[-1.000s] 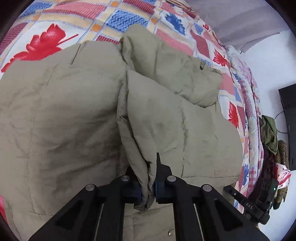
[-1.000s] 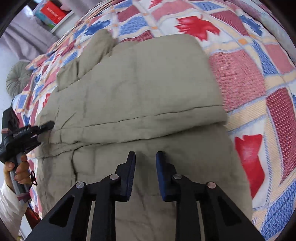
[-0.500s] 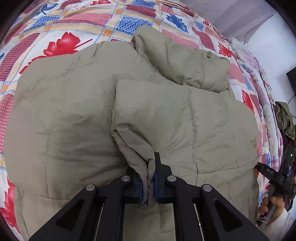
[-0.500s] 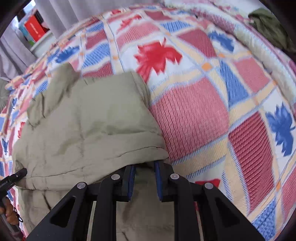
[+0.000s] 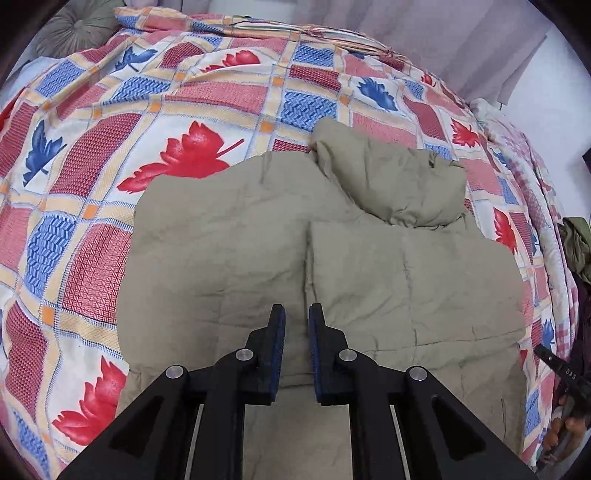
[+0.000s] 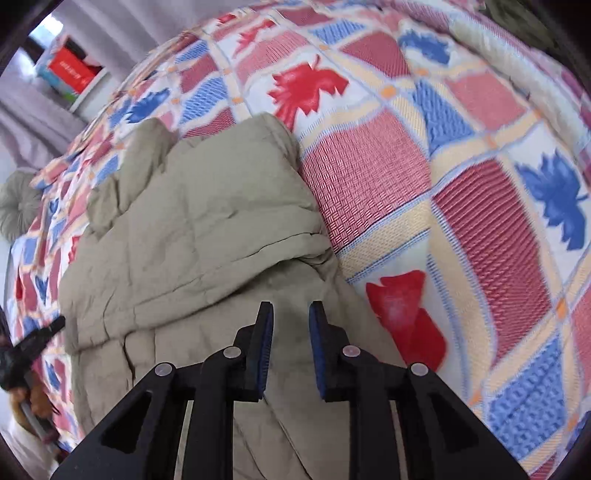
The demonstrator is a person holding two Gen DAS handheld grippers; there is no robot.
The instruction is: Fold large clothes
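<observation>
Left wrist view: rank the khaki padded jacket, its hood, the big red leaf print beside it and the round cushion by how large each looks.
1. Khaki padded jacket
2. Hood
3. Red leaf print
4. Round cushion: cut off by the picture's edge and farthest from the camera, so its true size is unsure.

Your jacket (image 5: 229, 236) lies flat on the bed (image 5: 177, 92), its folded-over panel (image 5: 406, 280) on top at the right, the hood (image 5: 391, 184) bunched behind that. Your left claw (image 5: 296, 314) hangs above the panel's left edge. Your right claw (image 6: 291, 310) hangs above the jacket's right side, bedspread to its right.
</observation>
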